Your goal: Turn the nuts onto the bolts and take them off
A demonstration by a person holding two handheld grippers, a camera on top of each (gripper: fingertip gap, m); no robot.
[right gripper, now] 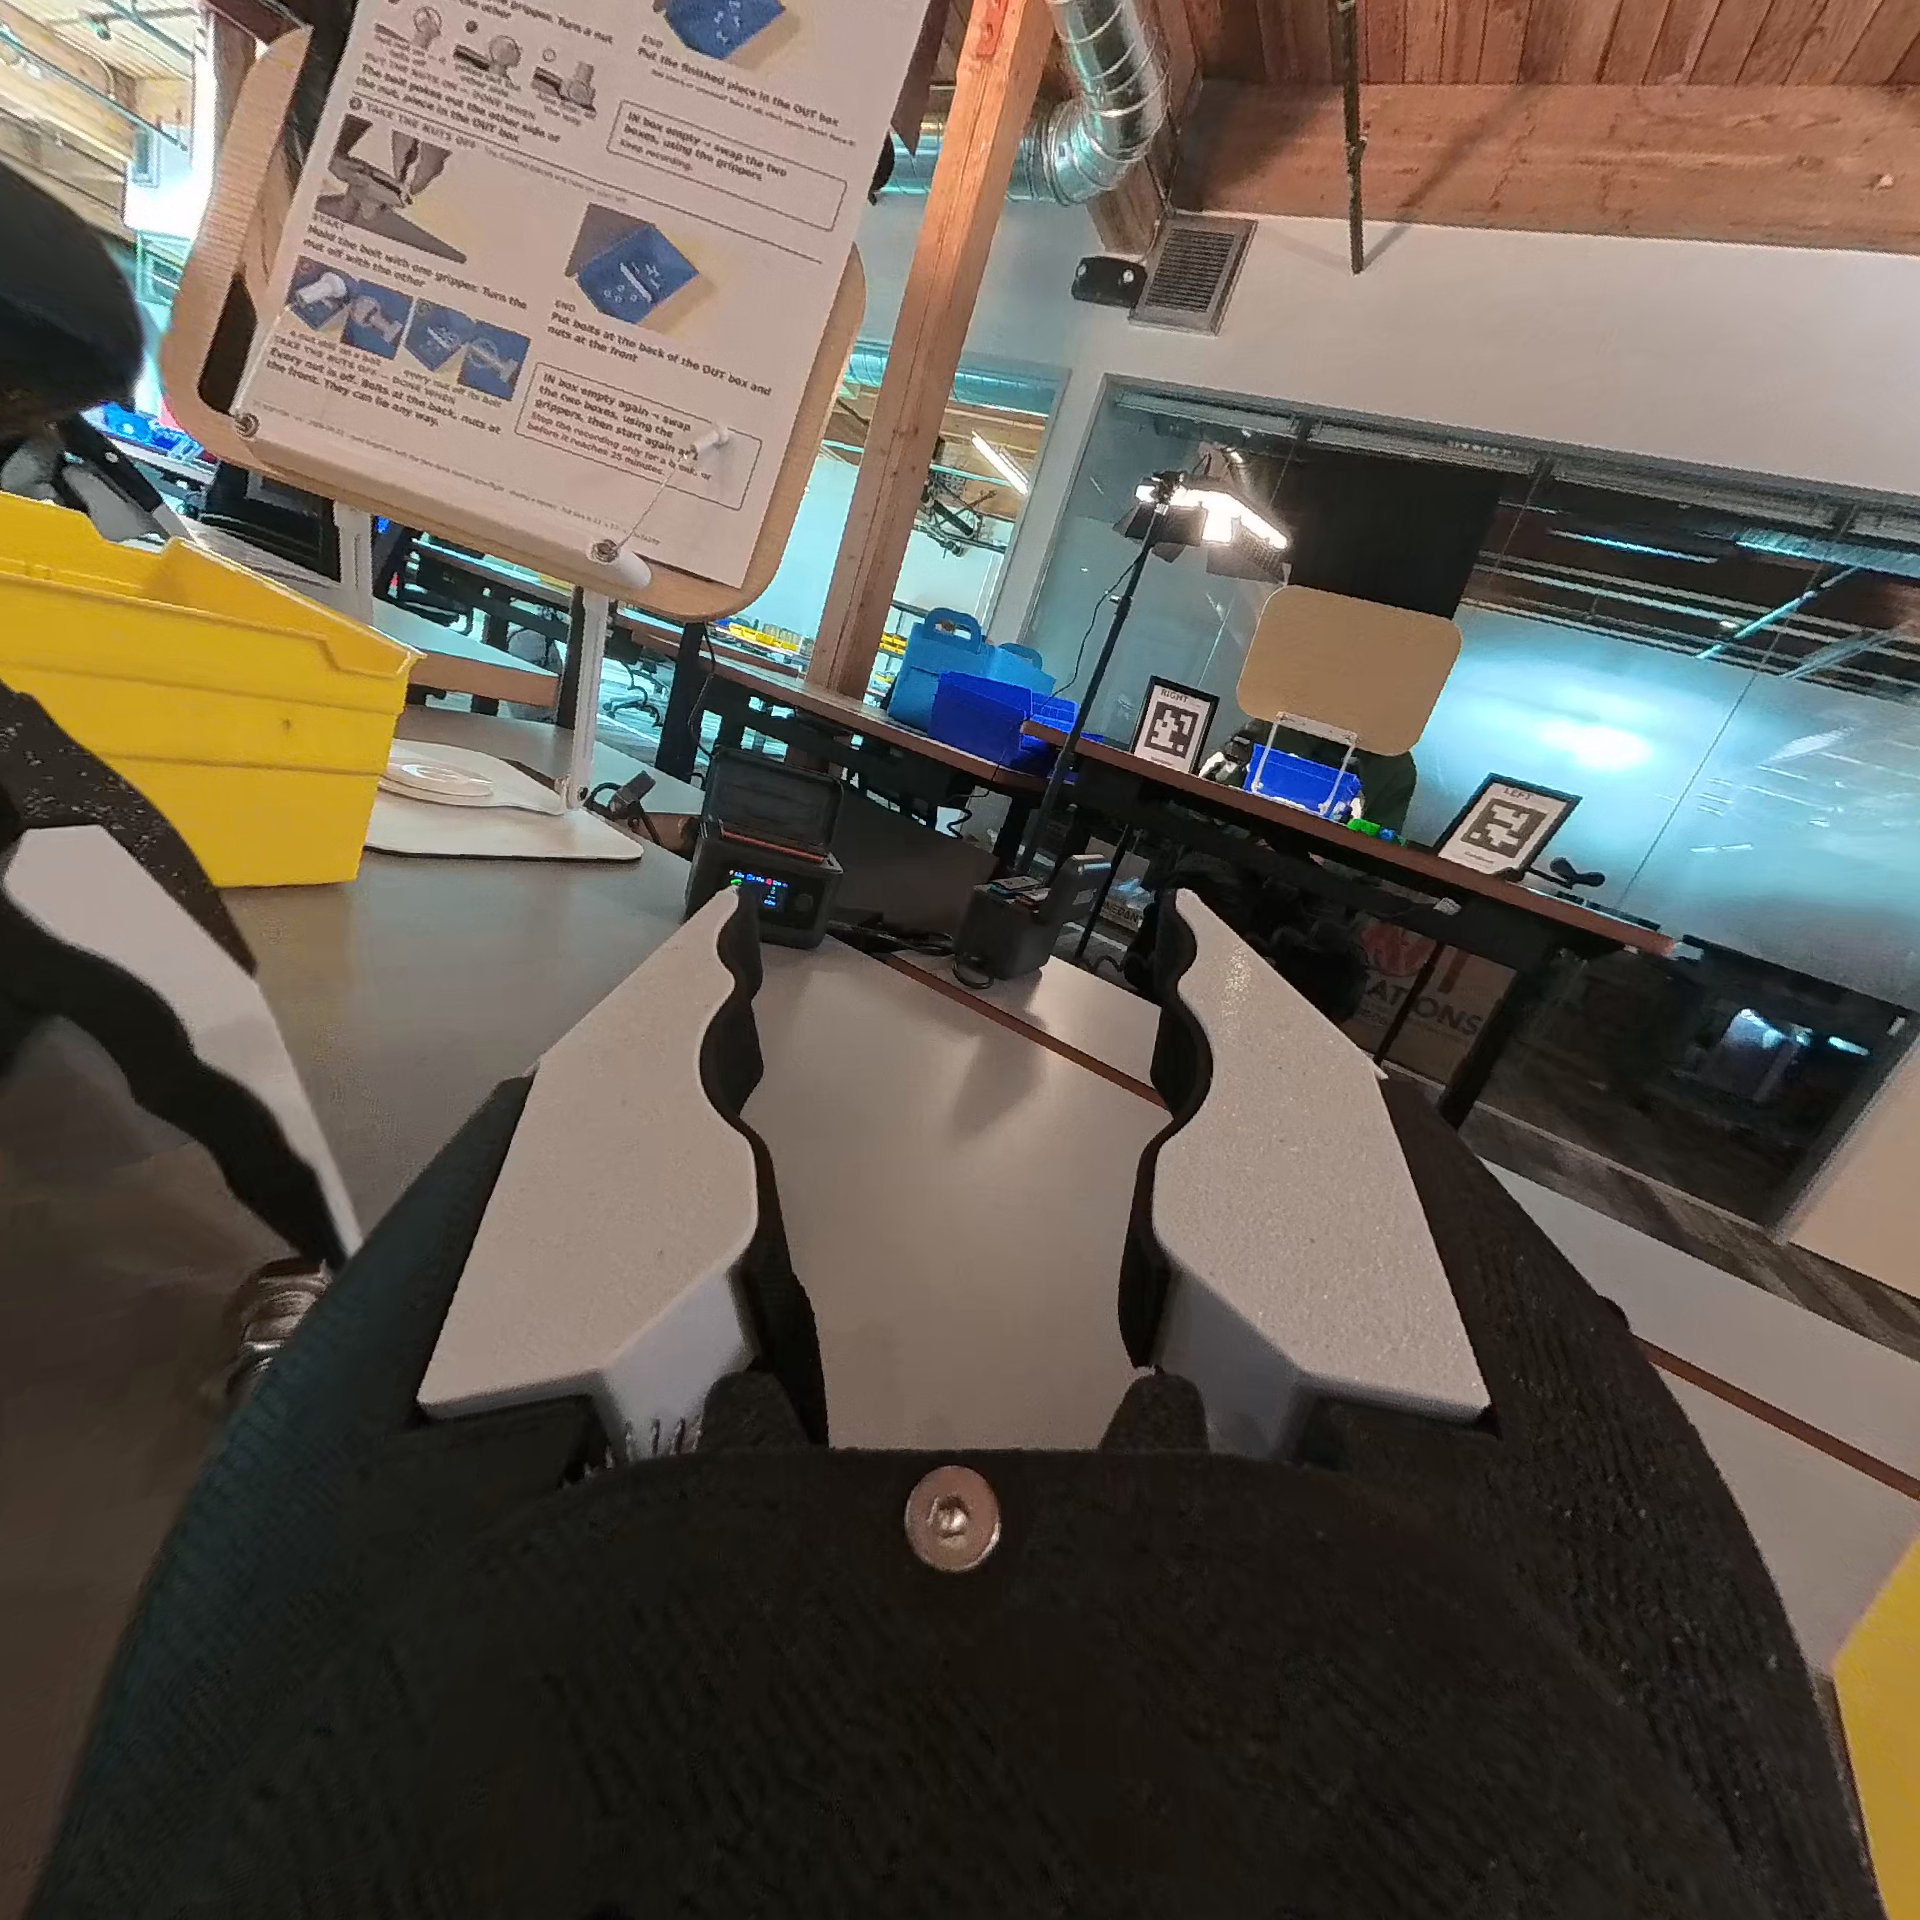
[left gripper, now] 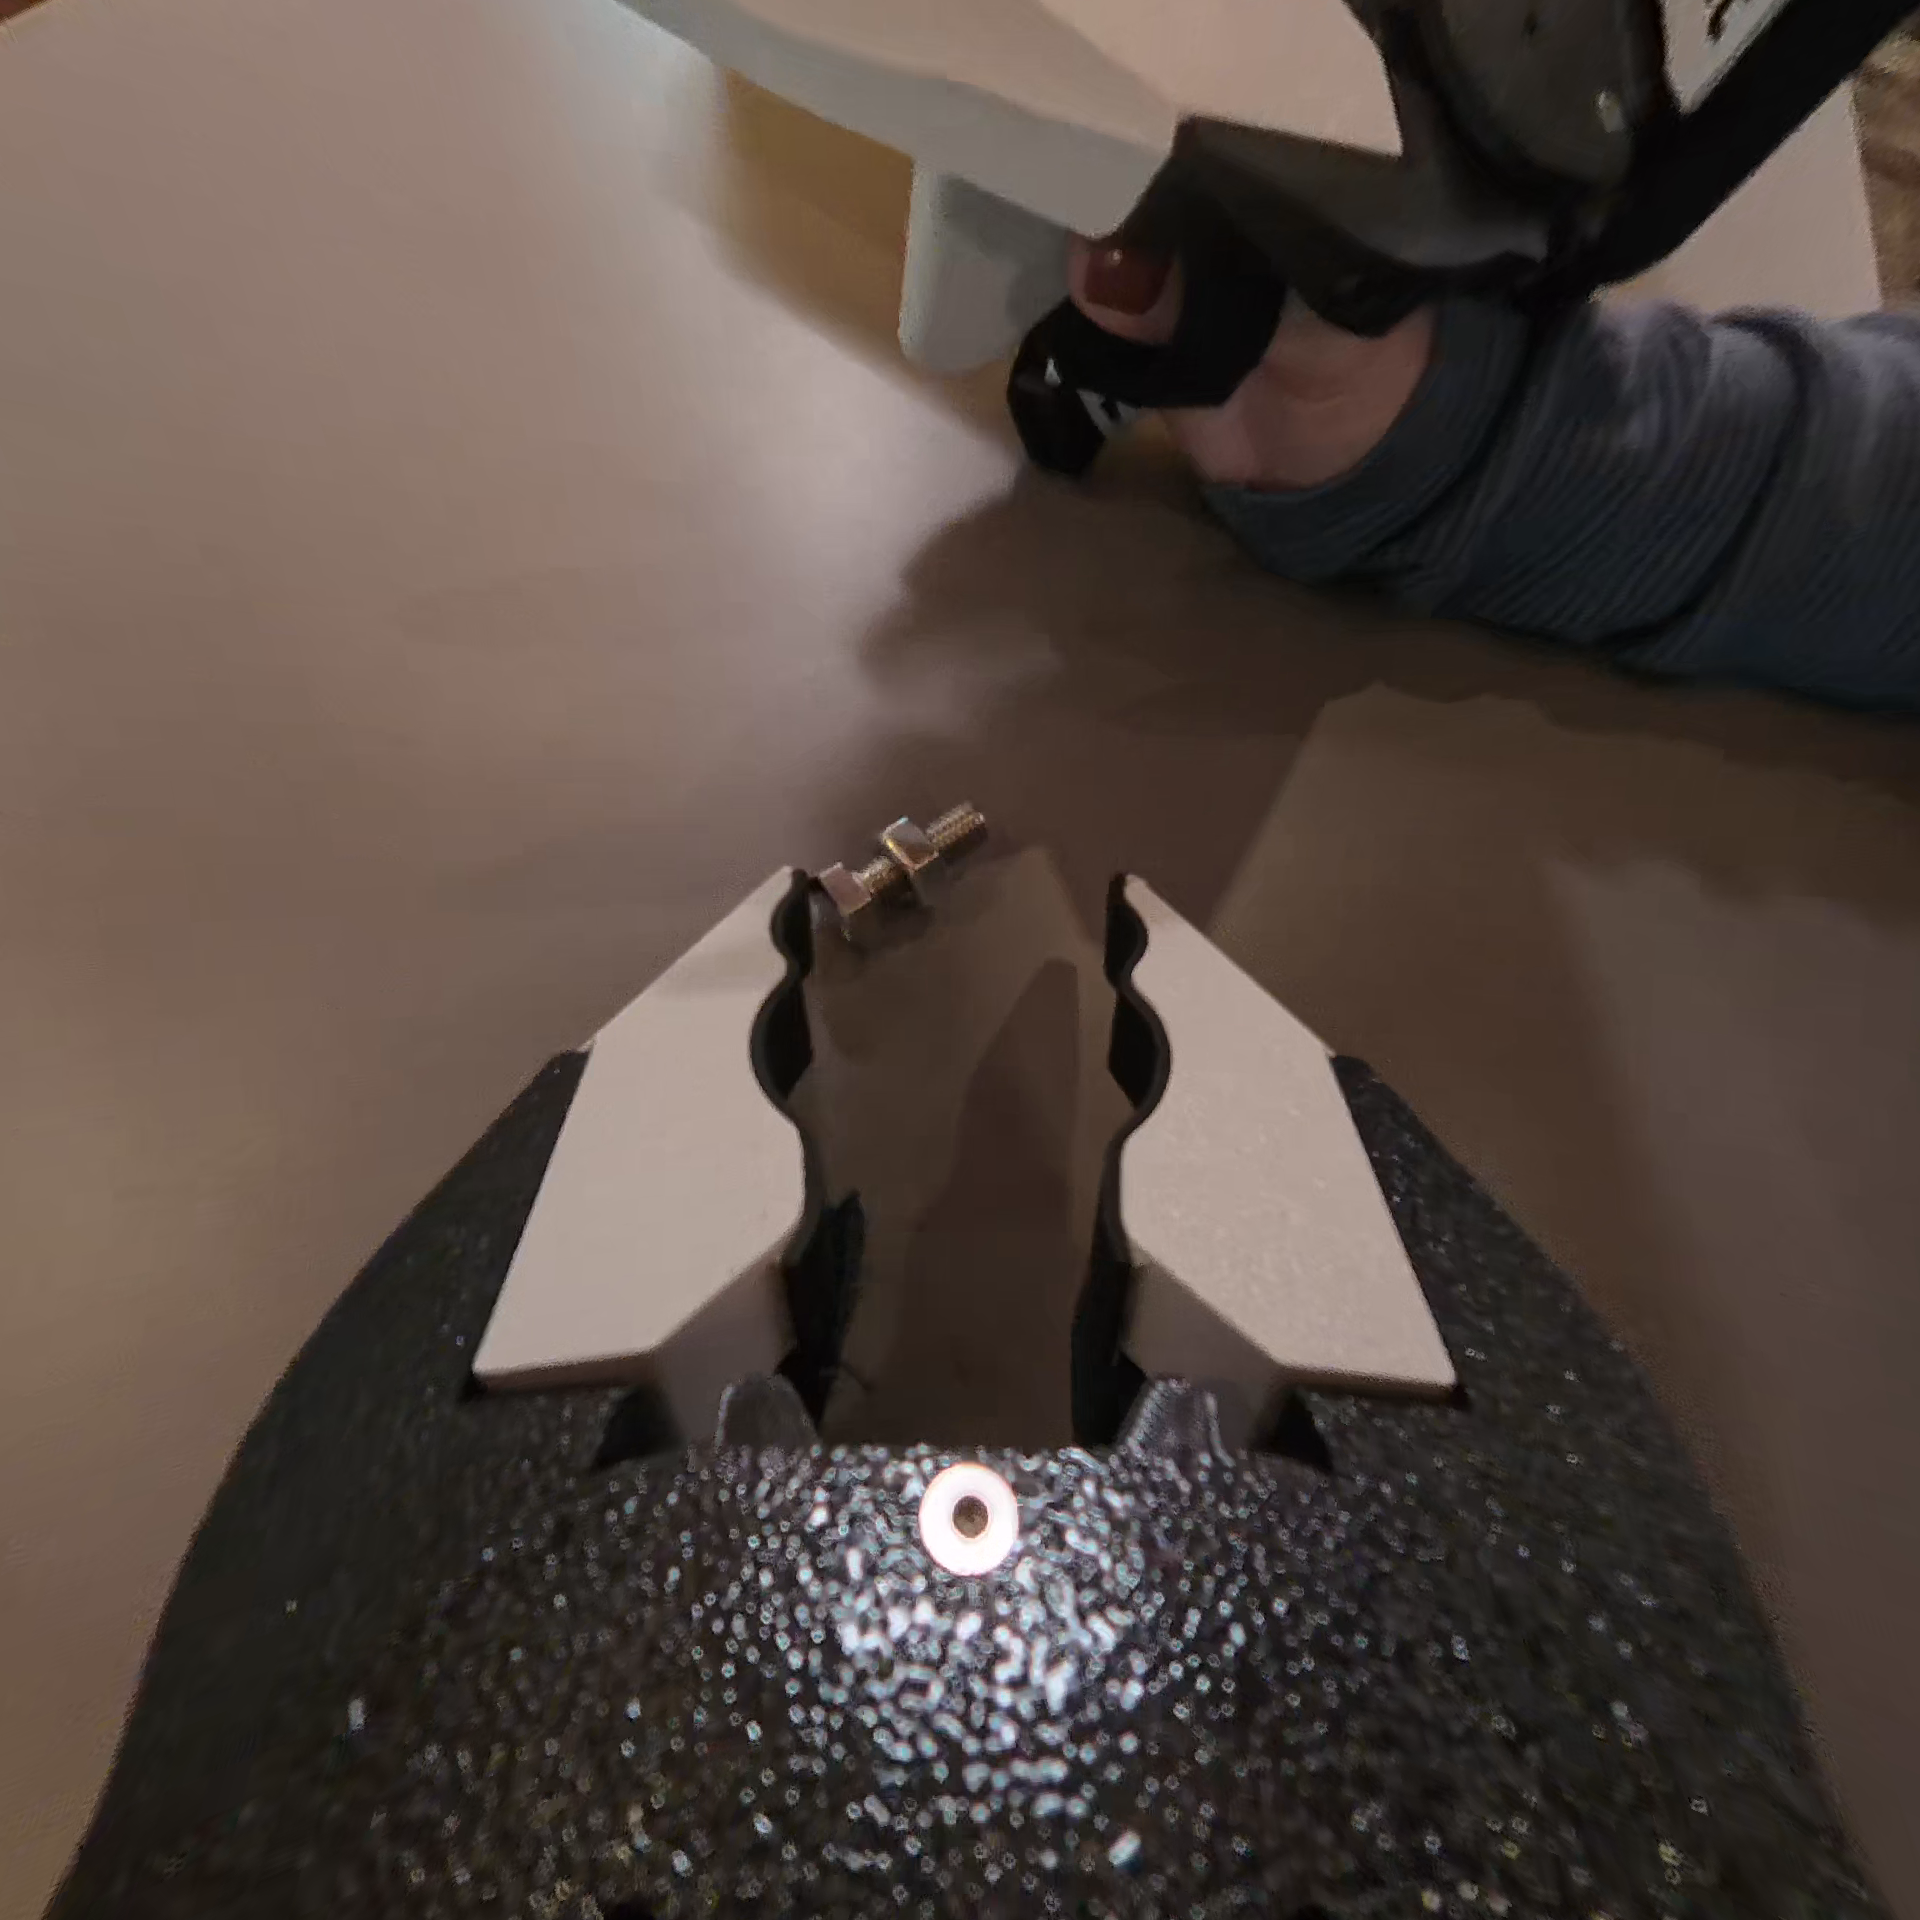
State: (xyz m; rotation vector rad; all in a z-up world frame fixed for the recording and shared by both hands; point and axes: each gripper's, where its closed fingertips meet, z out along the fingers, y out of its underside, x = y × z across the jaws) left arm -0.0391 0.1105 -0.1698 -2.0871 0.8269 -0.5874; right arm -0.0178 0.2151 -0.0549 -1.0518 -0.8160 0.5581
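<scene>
Down on the tan desk (left gripper: 364, 623), a small metal bolt (left gripper: 902, 868) lies on its side with a nut (left gripper: 910, 854) threaded partway along its shaft. The left gripper (left gripper: 961, 899) hovers low over it with its jaws spread wide and nothing between them; the bolt's head sits just at the tip of the left-hand finger (left gripper: 665, 1122). Farther off in the left wrist view, the right gripper (right gripper: 956, 925) is held in a person's hand (left gripper: 1278, 405) above the desk, a blue-grey sleeve (left gripper: 1662, 520) resting on the surface. Its jaws also stand apart, empty, pointing toward a yellow bin (right gripper: 197, 717) and an instruction sheet (right gripper: 582, 260) on a stand.
</scene>
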